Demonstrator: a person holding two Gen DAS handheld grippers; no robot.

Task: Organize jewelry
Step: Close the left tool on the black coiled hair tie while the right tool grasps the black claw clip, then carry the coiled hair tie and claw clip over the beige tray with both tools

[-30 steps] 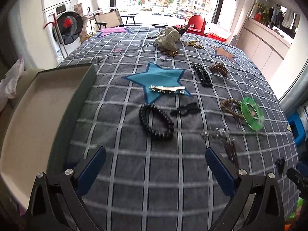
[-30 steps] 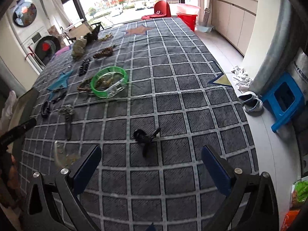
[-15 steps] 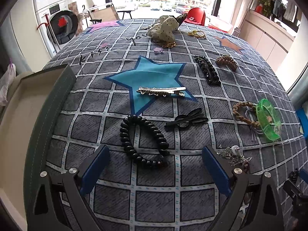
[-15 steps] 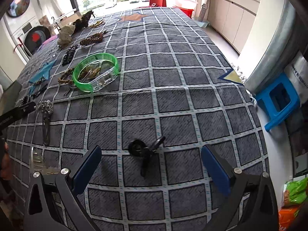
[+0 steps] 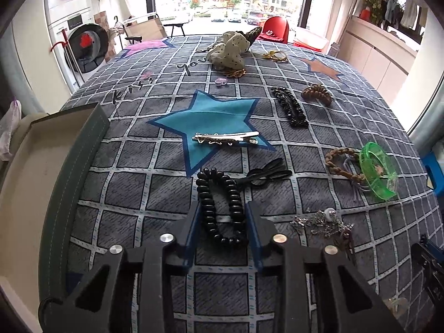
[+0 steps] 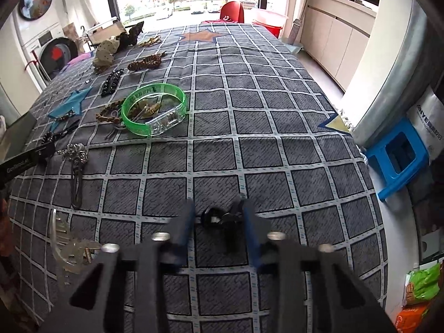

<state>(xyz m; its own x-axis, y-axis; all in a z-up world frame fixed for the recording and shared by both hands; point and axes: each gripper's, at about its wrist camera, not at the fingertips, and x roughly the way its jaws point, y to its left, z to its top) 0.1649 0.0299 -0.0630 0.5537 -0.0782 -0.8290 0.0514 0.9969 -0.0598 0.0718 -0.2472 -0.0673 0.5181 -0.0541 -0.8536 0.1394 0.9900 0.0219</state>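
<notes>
black coiled hair tie lies on the checked desk between the left gripper jaws, closed on it, so lift straight up; right gripper jaws pinch a small black clip.

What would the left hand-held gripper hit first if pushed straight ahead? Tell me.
The black coil hair tie already sits between the left hand-held gripper fingers. Past it, probably the black hair clip, then the silver barrette; depth is uncertain.
</notes>
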